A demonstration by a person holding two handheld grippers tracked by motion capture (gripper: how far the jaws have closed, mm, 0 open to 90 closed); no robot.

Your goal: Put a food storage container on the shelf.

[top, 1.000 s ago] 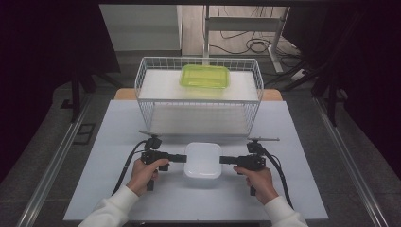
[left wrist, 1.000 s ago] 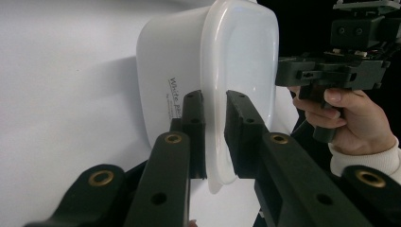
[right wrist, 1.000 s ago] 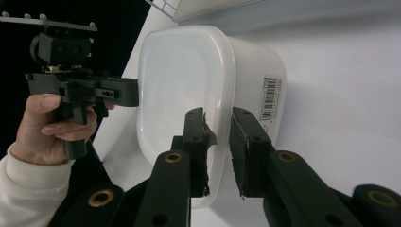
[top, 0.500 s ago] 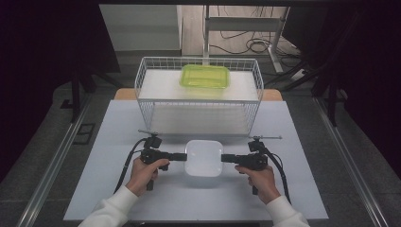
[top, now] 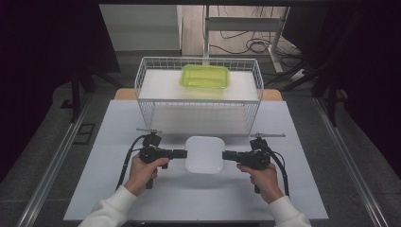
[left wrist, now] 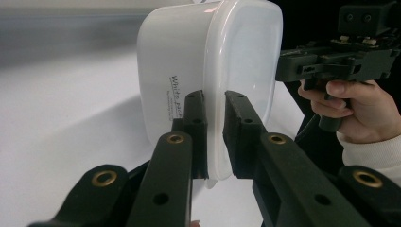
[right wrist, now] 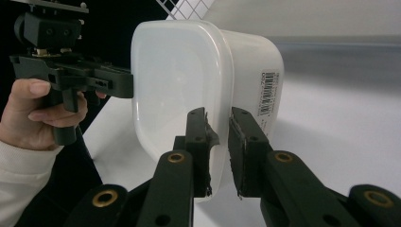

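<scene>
A white lidded container (top: 204, 153) is held between my two grippers over the near middle of the white table (top: 118, 127). My left gripper (top: 184, 153) is shut on the lid rim at its left side. My right gripper (top: 225, 154) is shut on the rim at the opposite side. In the left gripper view the jaws (left wrist: 215, 101) clamp the rim of the container (left wrist: 241, 52), handwritten label toward the table, and the right gripper (left wrist: 326, 64) shows beyond it. In the right gripper view the jaws (right wrist: 219, 118) pinch the rim of the container (right wrist: 175, 71), which carries a barcode sticker.
A white wire basket (top: 146, 101) stands at the back of the table, just beyond the container. A green lidded container (top: 204, 75) lies on its upper shelf. Dark curtains flank the table on both sides.
Both grippers and the white container between them have shifted slightly away from the person, toward the basket. The grip on both sides is unchanged.
</scene>
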